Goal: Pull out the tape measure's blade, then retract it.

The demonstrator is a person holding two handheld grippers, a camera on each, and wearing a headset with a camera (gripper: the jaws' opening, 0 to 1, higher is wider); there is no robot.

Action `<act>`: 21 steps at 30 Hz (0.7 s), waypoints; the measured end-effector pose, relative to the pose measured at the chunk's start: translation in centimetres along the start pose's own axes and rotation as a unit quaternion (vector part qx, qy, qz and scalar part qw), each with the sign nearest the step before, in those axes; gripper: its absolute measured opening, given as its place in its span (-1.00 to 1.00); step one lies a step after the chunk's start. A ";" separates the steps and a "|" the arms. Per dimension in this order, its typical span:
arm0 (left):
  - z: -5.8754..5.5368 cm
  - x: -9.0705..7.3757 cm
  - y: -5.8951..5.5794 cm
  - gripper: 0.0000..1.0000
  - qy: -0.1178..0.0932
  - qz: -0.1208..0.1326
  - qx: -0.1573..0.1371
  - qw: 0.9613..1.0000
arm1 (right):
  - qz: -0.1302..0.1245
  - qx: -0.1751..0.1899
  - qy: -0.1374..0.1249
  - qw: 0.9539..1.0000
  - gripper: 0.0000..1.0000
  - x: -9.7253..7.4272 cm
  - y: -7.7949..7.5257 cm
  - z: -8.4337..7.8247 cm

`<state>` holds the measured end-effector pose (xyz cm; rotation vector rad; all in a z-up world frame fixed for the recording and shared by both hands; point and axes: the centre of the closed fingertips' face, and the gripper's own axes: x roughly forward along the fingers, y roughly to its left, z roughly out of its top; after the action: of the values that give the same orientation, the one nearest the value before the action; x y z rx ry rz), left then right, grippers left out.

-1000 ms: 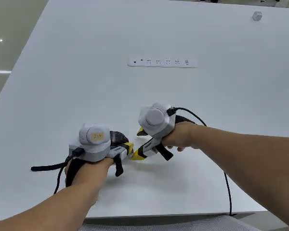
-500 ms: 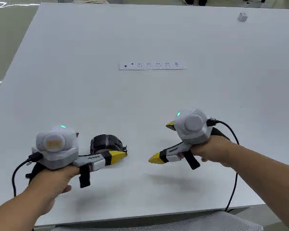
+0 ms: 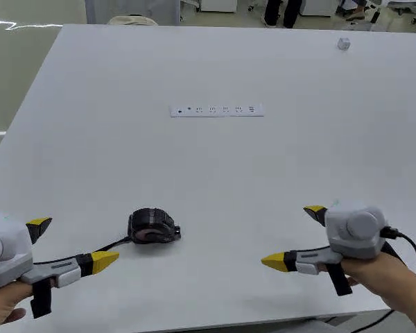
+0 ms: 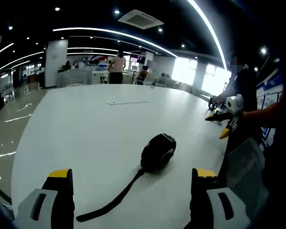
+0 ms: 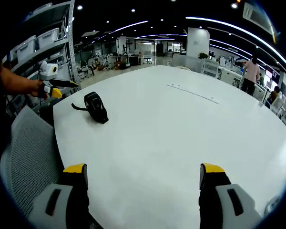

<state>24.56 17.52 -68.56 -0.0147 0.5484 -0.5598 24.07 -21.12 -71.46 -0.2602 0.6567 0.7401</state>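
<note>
The black tape measure (image 3: 152, 227) lies on the white table (image 3: 215, 166) with its dark wrist strap (image 3: 114, 244) trailing left. My left gripper (image 3: 73, 241) is open at the lower left, just short of the strap, holding nothing. My right gripper (image 3: 293, 235) is open at the lower right, well apart from the case. In the left gripper view the tape measure (image 4: 158, 150) sits ahead between the open jaws of the left gripper (image 4: 132, 174), strap (image 4: 112, 200) toward me. In the right gripper view, the tape measure (image 5: 95, 107) lies far left of the right gripper (image 5: 144, 168).
A white power strip (image 3: 216, 109) lies mid-table, farther back. A small white object (image 3: 343, 44) sits near the far right edge. The table's front edge runs just under both grippers. People stand beyond the table's far end in the left gripper view.
Both grippers have drawn apart, left going left and right going right. The tape measure, earlier between them, now lies free on the table.
</note>
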 end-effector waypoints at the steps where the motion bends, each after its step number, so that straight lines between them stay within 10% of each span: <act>1: -0.3 -0.5 0.2 1.00 0.003 0.000 -0.001 1.000 | -0.004 0.004 0.005 1.000 1.00 -0.7 -0.2 -0.6; 13: -0.8 -3.7 0.2 1.00 0.000 -0.008 -0.019 1.000 | -0.049 0.037 0.004 0.998 1.00 -6.3 -0.8 -4.7; 21: -2.0 -4.0 0.2 1.00 0.012 -0.009 -0.012 1.000 | -0.051 0.041 0.010 0.998 1.00 -7.0 -1.0 -5.5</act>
<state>20.80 20.01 -68.33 -0.0359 0.5793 -0.5715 18.34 -27.99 -71.23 -0.2249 0.6859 0.6123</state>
